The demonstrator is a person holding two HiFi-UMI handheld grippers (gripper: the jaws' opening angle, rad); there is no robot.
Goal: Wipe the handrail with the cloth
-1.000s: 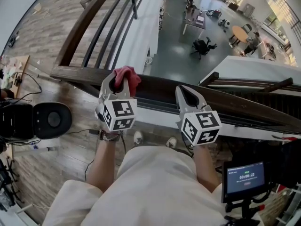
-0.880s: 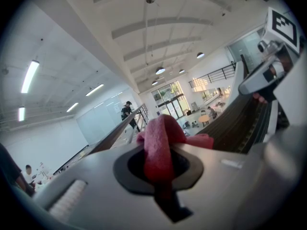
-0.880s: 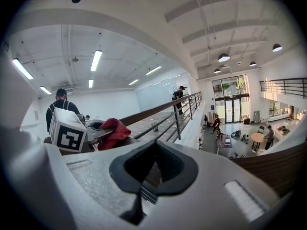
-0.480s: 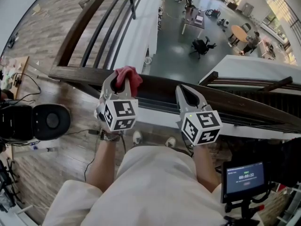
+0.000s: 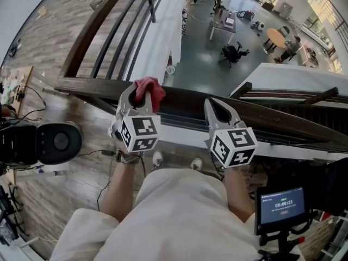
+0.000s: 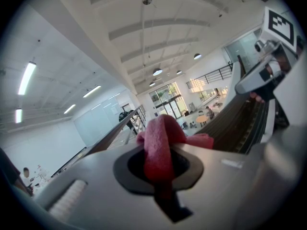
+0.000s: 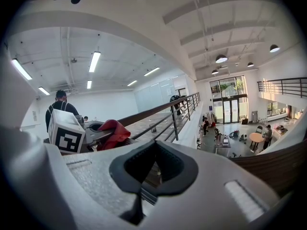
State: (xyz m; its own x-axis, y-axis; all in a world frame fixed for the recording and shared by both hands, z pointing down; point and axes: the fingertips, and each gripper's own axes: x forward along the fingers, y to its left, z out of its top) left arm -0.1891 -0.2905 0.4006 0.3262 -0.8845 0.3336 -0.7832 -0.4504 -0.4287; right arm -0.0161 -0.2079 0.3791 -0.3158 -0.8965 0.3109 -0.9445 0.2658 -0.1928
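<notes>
Progress: early, by my reading. The cloth (image 5: 150, 87), a red rag, sits bunched on top of the handrail (image 5: 283, 125) close to the corner where a second rail branches off. The long dark run of the handrail to the person's right shows no mark that tells wiped wood from unwiped (none that I can make out). I judge most of the length remains to be done.

Left gripper (image 5: 142, 94): jaws closed on the cloth. Its own view shows a red fold pinched between the pads and rising out of the clamp, with a loose end lying over towards the handrail. The head view puts the jaw tips at the handrail's top face, with the cloth between them and the wood. Whether the cloth presses firmly on the wood I cannot tell.

Right gripper (image 5: 213, 106): jaws brought together with nothing between them. Its own view shows only rail bars through the hollow of the pads. It is held at the handrail's near edge, further along than the cloth and well apart from it. It takes no part in the wiping at present.

Pose: both forearms reach forward from the body, roughly parallel. The grippers are level with one another at the handrail, marker cubes facing back towards the holder.
</notes>
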